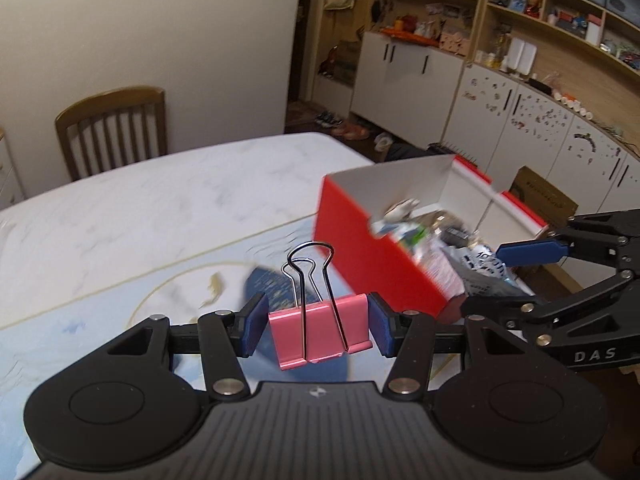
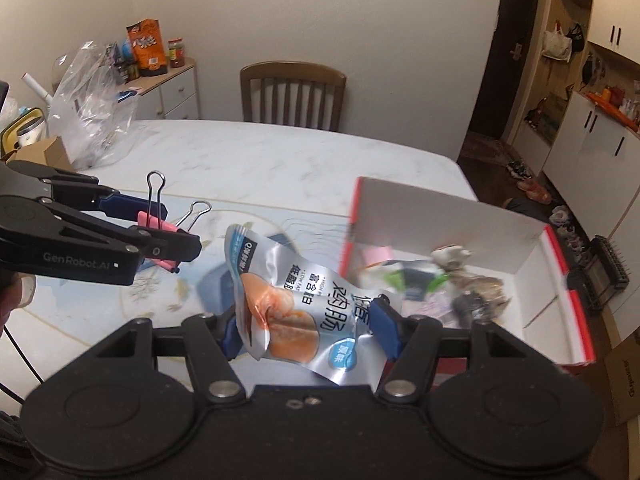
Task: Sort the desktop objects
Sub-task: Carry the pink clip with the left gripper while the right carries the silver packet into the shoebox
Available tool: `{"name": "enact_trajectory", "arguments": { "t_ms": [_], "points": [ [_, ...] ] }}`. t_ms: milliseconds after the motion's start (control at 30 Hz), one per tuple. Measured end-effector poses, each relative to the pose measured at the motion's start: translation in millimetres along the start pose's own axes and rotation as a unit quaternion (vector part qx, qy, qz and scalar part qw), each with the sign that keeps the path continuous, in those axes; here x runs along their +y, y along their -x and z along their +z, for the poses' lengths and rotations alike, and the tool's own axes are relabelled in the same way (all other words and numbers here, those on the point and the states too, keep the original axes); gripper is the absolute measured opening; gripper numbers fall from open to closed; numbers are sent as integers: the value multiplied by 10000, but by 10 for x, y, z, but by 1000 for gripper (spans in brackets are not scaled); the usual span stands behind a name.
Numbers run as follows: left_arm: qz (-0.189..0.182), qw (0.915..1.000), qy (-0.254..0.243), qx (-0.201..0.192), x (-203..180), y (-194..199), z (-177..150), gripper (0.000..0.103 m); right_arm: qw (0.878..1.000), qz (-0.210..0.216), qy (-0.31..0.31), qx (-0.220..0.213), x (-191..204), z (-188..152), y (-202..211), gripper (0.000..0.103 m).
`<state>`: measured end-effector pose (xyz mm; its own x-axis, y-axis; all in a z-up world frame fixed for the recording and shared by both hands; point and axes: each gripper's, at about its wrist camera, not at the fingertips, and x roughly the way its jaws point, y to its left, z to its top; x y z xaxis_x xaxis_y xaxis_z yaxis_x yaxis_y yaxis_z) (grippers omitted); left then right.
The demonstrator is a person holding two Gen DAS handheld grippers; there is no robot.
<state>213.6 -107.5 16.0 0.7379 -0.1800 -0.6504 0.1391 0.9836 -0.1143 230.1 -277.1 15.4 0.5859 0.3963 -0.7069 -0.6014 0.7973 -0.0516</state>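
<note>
Here, nearest, the left claw (image 1: 318,330) is clenched on a pink binder clip (image 1: 320,330), its wire handles upright, held above a pale blue mat (image 1: 80,320). The right claw (image 2: 310,326) grips a silver snack pouch (image 2: 296,312) above the surface (image 2: 260,156). Just beyond sits an open red box (image 2: 552,236) holding mixed items. Farther back stands a wooden chair (image 2: 292,96).

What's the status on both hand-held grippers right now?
Left hand-held gripper shut on pink metal binder clip. Right hand-held gripper shut on silver foil snack pouch. Red cardboard box ahead, path open.
</note>
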Motion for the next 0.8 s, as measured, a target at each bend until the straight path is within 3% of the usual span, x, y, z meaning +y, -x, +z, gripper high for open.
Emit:
{"name": "enact_trajectory", "arguments": {
  "t_ms": [400, 800],
  "points": [
    [-297, 9987, -392, -114, -741, -473, 383, 52, 9991, -422, 57, -87, -785, -86, -4, 63],
    [-297, 9970, -700, 133, -1106, -1081, 635, 52, 9978, -659, 85, 26, -1434, -112, -264, 63]
  ]
}}
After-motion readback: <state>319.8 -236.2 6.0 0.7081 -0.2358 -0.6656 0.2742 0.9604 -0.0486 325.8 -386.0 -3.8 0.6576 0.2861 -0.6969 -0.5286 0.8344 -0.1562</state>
